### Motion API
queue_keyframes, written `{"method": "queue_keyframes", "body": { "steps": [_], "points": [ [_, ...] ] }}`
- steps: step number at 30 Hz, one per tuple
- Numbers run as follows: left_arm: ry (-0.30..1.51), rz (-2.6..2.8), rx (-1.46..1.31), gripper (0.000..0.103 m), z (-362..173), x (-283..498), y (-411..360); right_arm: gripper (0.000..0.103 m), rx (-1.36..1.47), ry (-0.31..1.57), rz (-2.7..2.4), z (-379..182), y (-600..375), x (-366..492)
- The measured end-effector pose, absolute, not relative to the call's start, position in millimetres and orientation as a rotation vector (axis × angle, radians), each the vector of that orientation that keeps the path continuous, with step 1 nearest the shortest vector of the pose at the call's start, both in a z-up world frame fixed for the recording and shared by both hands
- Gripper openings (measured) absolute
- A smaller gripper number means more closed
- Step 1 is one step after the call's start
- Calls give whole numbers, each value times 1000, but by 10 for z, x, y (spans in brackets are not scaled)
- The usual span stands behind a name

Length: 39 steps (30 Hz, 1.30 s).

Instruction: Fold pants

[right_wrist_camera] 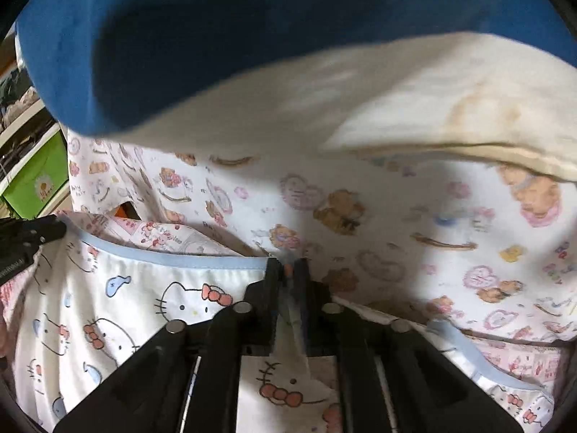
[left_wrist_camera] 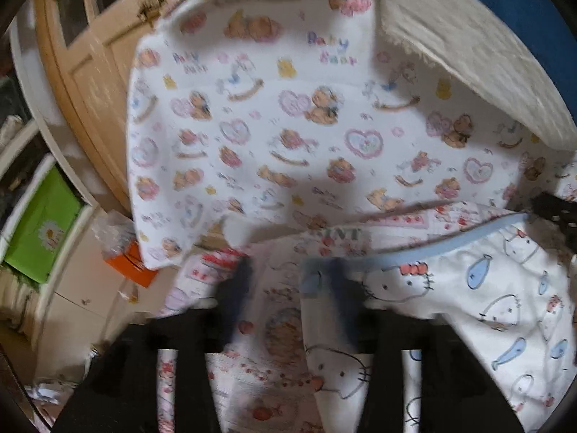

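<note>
A: Right tongs (right_wrist_camera: 290,270) are squeezed together on the blue-trimmed waistband of the Hello Kitty pants (right_wrist_camera: 119,310), right at centre frame, with a sliver of fabric pinched between the tips.

B: And the left tongs (left_wrist_camera: 288,278)?

A: Blurry in the lower middle of the left wrist view. There is a gap between the tips, and the pants (left_wrist_camera: 487,288) spread across the lower right with the waistband running to the right-hand tip, but I cannot tell whether it grips anything.

B: How will that fabric behave?

A: Thin, soft cotton by the look of it: light and floppy, likely to sag between the two holds. The bound waistband is the firmest edge, so I'd take it there.

B: What's underneath?

A: A teddy-bear print blanket (left_wrist_camera: 288,119) fills mid-frame, a cream towel (right_wrist_camera: 414,90) and blue cloth (right_wrist_camera: 180,36) above. The legs run under the tongs and off the bottom edge, so the hems are hidden.
</note>
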<state>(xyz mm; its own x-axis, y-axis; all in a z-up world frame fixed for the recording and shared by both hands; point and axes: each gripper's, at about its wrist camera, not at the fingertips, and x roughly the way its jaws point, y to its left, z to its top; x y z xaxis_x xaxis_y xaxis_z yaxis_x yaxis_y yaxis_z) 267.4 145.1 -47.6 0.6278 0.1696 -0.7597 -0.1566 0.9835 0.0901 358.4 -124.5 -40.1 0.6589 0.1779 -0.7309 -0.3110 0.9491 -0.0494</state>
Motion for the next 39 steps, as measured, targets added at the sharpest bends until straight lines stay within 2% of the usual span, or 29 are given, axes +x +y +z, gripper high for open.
{"method": "queue_keyframes", "body": {
  "steps": [2,4,7,9,11,12,14,17,23,31,36,39],
  "points": [
    [823,213,50,77,-409,2630,1430,64,-159,755,258,-301,-1321,3487],
    [776,217,51,80,-325,2577,1431,75,-145,704,229,-165,-1446,3357],
    [716,164,15,81,-176,2471,1402,75,-100,698,224,9,-1707,3180],
    [666,133,-3,85,-64,2374,1351,75,-75,683,217,93,-1864,3056],
    [600,106,-5,97,51,2246,1270,77,-66,659,200,182,-2062,2875],
    [566,96,1,99,101,2192,1207,79,-63,646,191,204,-2126,2798],
    [512,77,26,100,191,2086,1094,85,-59,608,163,260,-2298,2605],
    [446,32,53,102,291,1944,912,85,-60,578,115,322,-2620,2358],
    [398,-62,67,102,388,1807,647,85,21,539,36,388,-3206,2037],
    [473,-183,112,102,535,1864,-3,85,133,474,-35,509,-3718,1972],
    [532,-265,108,102,582,2174,-512,85,105,483,-63,503,-3831,1994],
    [594,-318,48,92,474,2452,-760,85,75,491,-77,499,-3875,2005]
  ]
}}
